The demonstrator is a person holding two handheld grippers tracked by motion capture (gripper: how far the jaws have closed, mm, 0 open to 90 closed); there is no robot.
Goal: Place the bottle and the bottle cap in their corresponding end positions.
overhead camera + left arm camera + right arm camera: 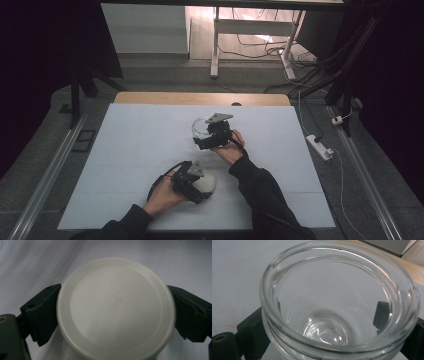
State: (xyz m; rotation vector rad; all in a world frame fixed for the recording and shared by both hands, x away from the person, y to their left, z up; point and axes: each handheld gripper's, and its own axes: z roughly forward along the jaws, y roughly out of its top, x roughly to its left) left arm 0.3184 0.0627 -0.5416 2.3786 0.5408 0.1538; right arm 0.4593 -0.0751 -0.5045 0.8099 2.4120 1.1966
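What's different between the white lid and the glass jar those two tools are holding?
The lid is opaque cream-white and flat; the glass jar is see-through and deep. The lid sits between the left tool's jaws near the person, while the jar, open and empty, sits between the right tool's jaws farther back. Both are round.

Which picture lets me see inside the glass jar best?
The right gripper view: the glass jar sits close up between the jaws, open mouth and empty bottom visible. The high view shows it small at the right gripper. The left gripper view shows the white lid instead.
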